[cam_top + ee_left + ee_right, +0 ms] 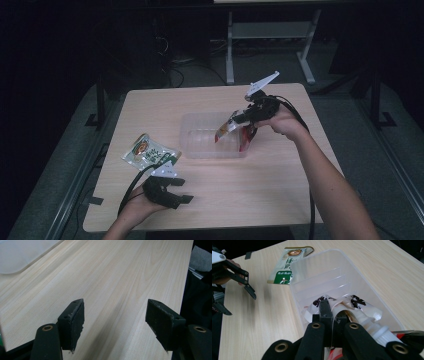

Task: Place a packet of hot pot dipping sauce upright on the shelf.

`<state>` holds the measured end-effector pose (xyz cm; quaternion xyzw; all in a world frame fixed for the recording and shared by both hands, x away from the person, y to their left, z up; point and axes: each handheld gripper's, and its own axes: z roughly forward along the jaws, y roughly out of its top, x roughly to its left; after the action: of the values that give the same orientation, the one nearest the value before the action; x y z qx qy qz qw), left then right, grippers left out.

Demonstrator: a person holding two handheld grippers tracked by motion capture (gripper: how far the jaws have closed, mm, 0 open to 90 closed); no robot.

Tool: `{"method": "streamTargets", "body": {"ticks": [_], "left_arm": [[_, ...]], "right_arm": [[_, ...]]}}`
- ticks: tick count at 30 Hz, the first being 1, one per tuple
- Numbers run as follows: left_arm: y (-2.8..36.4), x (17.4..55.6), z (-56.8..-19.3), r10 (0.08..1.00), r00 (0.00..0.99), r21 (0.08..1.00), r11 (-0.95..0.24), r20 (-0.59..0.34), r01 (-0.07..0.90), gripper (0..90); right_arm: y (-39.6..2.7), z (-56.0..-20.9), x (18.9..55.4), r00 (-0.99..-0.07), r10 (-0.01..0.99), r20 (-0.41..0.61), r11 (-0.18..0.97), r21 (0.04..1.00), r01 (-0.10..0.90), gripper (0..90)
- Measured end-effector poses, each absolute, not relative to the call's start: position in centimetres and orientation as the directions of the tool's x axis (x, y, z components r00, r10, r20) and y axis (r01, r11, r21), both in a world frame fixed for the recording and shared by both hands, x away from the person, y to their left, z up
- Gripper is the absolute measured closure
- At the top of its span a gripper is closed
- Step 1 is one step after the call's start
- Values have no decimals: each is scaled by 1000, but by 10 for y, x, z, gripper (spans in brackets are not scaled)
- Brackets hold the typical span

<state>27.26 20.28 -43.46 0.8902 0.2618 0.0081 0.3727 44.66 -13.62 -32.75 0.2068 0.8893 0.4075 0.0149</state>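
Over the wooden table (260, 175), right gripper (331, 315) clamps a snack pouch (352, 306); left gripper (115, 315) gapes wide, empty

Dim high view, dark surroundings, brighter gripper views, soft focus

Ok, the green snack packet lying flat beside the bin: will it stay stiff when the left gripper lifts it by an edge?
Probably not. The green snack packet looks like thin film, like the red-and-white packet crumpling in the right gripper, so expect droop. Its glossy surface may slip. It lies flat on the table, so catching an edge could be fiddly for the open left gripper.
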Motion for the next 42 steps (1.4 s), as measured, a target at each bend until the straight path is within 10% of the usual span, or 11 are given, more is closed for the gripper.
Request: {"method": "streamTargets", "body": {"ticks": [42], "left_arm": [[203,275,-436,466,868,658,-600,-173,454,312]], "right_arm": [[-106,-341,446,-932,357,65,686,659,309,853]]}}
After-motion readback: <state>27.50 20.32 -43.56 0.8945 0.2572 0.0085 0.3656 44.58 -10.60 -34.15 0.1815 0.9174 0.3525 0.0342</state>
